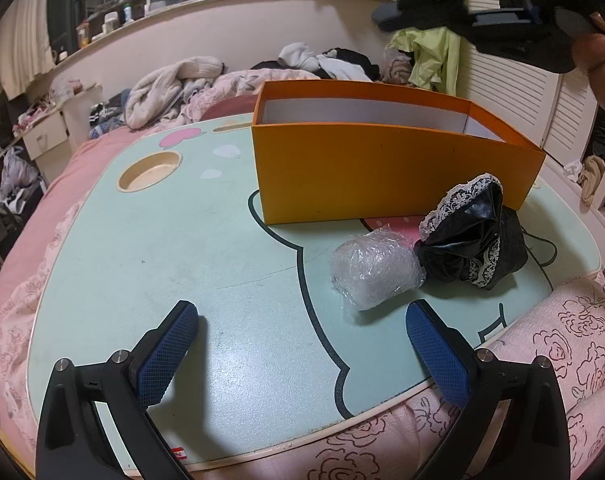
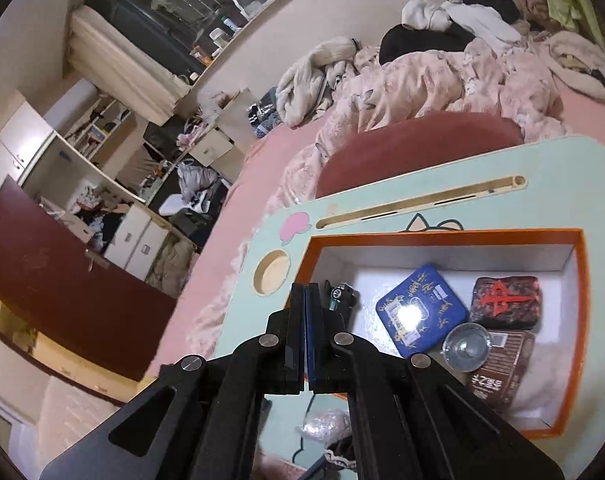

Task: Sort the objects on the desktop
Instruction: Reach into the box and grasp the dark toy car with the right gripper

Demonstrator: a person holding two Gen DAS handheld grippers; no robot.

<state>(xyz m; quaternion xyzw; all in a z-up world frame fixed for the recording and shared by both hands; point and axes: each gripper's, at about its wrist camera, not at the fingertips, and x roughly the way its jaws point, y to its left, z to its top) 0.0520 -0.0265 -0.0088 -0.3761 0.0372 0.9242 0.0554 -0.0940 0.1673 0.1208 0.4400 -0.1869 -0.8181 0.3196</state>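
An orange box [image 1: 382, 168] stands on the mint-green lap table [image 1: 162, 264]. In front of it lie a clear bubble-wrap bundle [image 1: 376, 270] and a black pouch with lace trim [image 1: 472, 236]. My left gripper [image 1: 302, 344] is open and empty, low over the table just short of the bundle. My right gripper [image 2: 305, 292] is shut and empty, held above the orange box [image 2: 578, 320]. Inside the box lie a blue tin [image 2: 420, 310], a dark red packet [image 2: 504, 302], a brown packet [image 2: 502, 368], a glass cup [image 2: 466, 346] and a small black object [image 2: 342, 294].
The table has a round cup recess [image 1: 148, 170] and a long slot [image 2: 422, 202]. It rests on a pink bed with quilted covers [image 1: 574, 360]. Piled clothes and blankets [image 1: 174, 84] lie behind. Cluttered shelves and drawers [image 2: 102, 184] stand at the left.
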